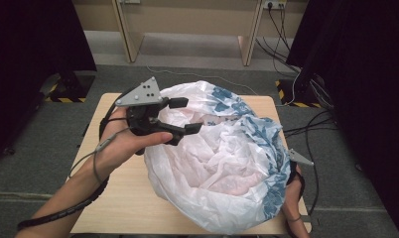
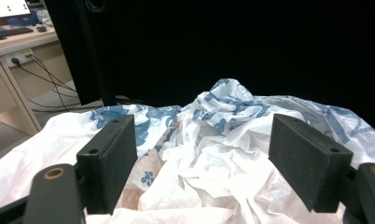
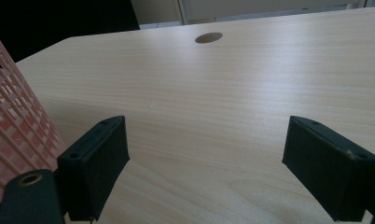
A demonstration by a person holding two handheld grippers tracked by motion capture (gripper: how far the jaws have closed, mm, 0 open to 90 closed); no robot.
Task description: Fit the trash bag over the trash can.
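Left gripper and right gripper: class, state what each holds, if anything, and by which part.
Nothing is held. The left gripper is open above the plastic bag; the right gripper is open over the bare table.

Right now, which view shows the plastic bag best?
The high view: the whole plastic bag sits on the table. The left gripper view gives only its crumpled top up close; the right gripper view gives a pink basket.

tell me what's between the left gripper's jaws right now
Nothing is gripped. In the left gripper view the left gripper has its jaws wide apart, with the crumpled white and blue plastic bag lying beyond and below the gap. The high view shows the same.
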